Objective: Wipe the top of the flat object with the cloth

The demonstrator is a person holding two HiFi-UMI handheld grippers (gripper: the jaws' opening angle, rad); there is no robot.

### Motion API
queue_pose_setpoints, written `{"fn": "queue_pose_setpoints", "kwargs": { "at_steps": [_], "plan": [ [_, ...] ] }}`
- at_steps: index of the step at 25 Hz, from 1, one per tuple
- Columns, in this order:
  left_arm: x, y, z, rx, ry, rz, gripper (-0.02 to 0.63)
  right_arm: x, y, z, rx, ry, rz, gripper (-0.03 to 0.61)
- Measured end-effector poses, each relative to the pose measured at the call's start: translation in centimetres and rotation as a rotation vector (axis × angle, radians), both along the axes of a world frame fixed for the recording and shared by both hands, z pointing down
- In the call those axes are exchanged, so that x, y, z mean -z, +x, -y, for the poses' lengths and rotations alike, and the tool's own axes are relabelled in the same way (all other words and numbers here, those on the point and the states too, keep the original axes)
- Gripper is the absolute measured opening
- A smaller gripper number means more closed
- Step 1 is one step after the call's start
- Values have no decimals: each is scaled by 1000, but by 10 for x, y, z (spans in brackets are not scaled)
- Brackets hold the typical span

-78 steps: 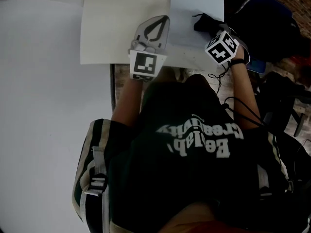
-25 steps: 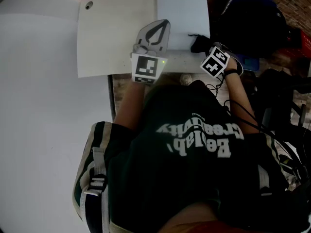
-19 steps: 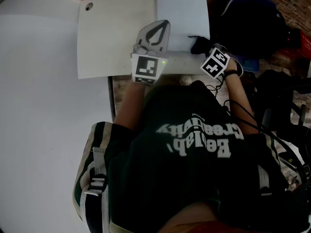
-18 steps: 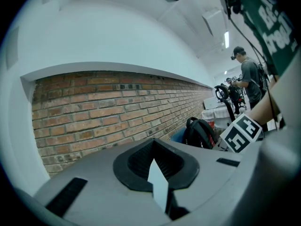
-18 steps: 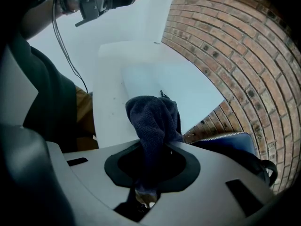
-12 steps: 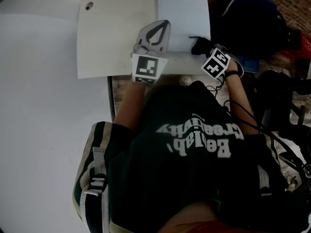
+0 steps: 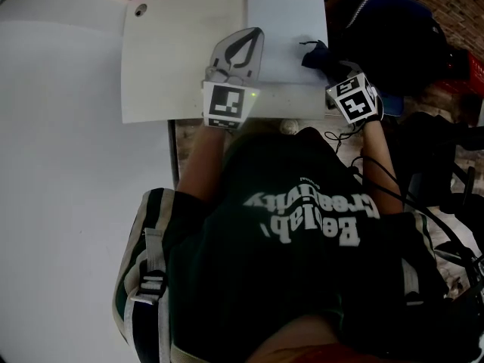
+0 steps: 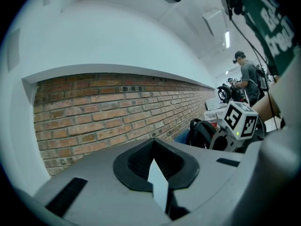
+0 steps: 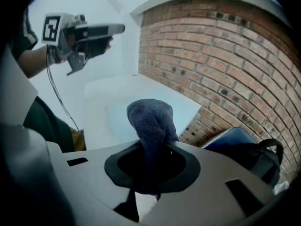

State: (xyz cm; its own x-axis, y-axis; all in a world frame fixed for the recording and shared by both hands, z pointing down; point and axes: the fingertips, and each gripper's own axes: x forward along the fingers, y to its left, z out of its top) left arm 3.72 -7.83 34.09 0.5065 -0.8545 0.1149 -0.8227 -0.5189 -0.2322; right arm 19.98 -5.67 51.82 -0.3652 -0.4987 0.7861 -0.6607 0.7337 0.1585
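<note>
A pale blue flat sheet [image 7: 283, 29] lies on the cream table [image 7: 174, 59] at its far right corner. A dark blue cloth [image 7: 315, 53] rests on the sheet's right edge, and my right gripper [image 7: 329, 66] is shut on it. In the right gripper view the cloth [image 9: 151, 124] stands up out of the jaws over the sheet [image 9: 113, 119]. My left gripper [image 7: 246, 44] hovers at the sheet's left edge, its jaws meeting at the tip, with nothing held that I can see. It also shows as the left gripper [image 9: 115, 29] in the right gripper view.
A black backpack [image 7: 393, 29] and a blue item [image 7: 393, 100] sit right of the table against a brick wall [image 8: 108, 112]. A cable hole [image 7: 141, 9] marks the table's far left. Cables [image 7: 378, 176] hang by the right arm. A person [image 8: 247, 76] stands far off.
My right gripper has slid the cloth to the right and a little farther away along the sheet's right edge. The left gripper has stayed in place.
</note>
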Motion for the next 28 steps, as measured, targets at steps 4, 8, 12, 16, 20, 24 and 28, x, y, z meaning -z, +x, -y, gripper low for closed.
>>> {"fn": "queue_pose_setpoints", "kwargs": {
  "at_steps": [4, 8, 12, 16, 20, 24, 28],
  "plan": [
    [11, -3, 4, 12, 22, 2, -6, 57, -6, 20, -81, 145, 229, 58],
    [29, -4, 7, 18, 60, -1, -6, 110, -13, 29, -124, 293, 403, 58],
    [46, -2, 8, 15, 95, -14, -6, 153, -11, 30, -152, 444, 504, 58],
    [56, -2, 7, 23, 113, -3, -6, 182, -10, 25, -146, 582, 533, 58],
    [60, 0, 5, 21, 113, -13, -6, 197, -5, 22, -161, 656, 540, 58],
    [58, 2, 3, 17, 112, -16, -6, 199, 0, 22, -184, 675, 545, 58],
    [55, 2, 3, 18, 112, -37, -6, 199, 2, 21, -194, 700, 536, 57]
  ]
}}
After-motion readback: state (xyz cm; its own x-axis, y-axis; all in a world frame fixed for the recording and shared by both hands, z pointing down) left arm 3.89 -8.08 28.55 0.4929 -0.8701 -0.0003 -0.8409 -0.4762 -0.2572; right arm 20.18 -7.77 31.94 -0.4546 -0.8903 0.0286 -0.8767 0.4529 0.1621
